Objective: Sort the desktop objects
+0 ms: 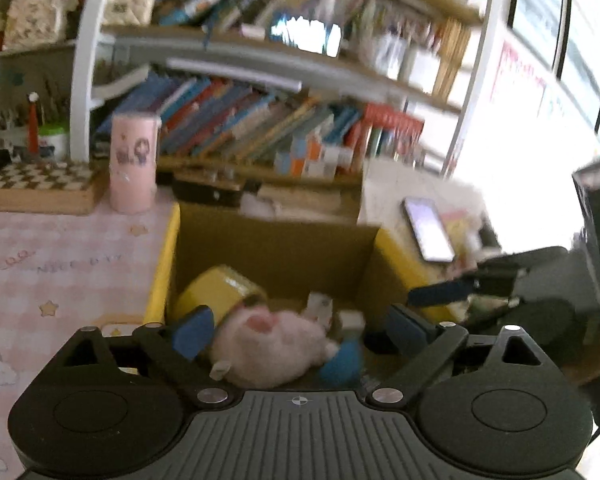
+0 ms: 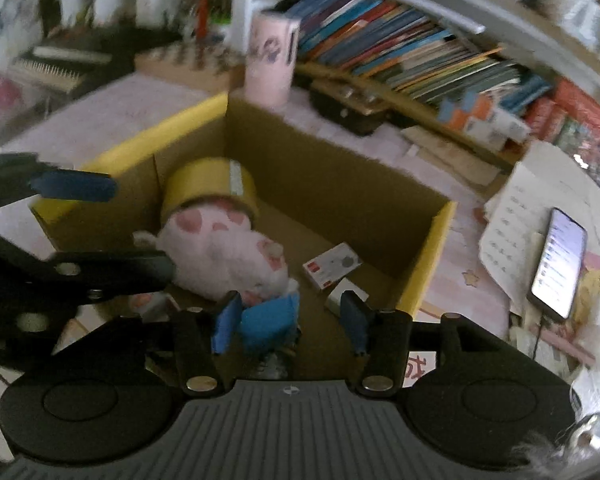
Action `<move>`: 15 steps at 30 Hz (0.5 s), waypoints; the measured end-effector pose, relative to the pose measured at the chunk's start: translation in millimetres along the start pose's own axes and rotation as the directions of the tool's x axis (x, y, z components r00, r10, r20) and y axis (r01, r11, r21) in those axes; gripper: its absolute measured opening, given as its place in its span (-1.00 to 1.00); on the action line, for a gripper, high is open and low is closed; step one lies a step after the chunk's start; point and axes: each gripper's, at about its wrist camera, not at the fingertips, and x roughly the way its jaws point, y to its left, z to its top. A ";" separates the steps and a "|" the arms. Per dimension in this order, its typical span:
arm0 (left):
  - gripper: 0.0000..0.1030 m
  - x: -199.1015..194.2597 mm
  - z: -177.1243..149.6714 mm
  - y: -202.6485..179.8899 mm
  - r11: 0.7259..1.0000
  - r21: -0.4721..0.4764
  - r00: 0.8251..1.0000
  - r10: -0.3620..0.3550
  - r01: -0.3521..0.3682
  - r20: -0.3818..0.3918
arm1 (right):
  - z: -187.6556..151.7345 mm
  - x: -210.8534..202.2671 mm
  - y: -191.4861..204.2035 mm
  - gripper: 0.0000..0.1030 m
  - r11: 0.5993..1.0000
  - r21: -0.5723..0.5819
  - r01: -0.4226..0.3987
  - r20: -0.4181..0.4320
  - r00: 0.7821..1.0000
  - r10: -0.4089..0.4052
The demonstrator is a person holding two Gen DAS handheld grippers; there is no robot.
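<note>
An open cardboard box with yellow edges stands on the pink desk mat. Inside it lie a yellow tape roll, a pink-and-white plush toy with a blue part at its near end, and two small white boxes. My left gripper is open wide over the plush, and its pads are clear of the toy. My right gripper is open above the blue part, close to its left pad. Each gripper's fingers show in the other view.
A pink cup stands behind the box. A lit phone lies on papers to the right. A checkered board sits at the far left, and rows of books fill the shelf behind.
</note>
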 end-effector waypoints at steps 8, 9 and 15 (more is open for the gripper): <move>1.00 -57.0 -5.7 11.1 0.999 -0.042 0.996 0.028 -0.025 0.090 | -12.2 -54.7 36.1 0.45 0.989 0.107 0.099 0.173 0.978 -0.116; 1.00 -64.8 -8.7 13.5 0.999 -0.039 0.995 0.034 -0.030 0.094 | -15.0 -58.9 41.4 0.50 0.986 0.127 0.109 0.183 0.974 -0.131; 1.00 -107.3 -28.6 31.3 0.997 -0.020 0.993 0.072 -0.071 0.095 | -35.4 -77.8 74.8 0.64 0.945 0.286 0.160 0.201 0.954 -0.222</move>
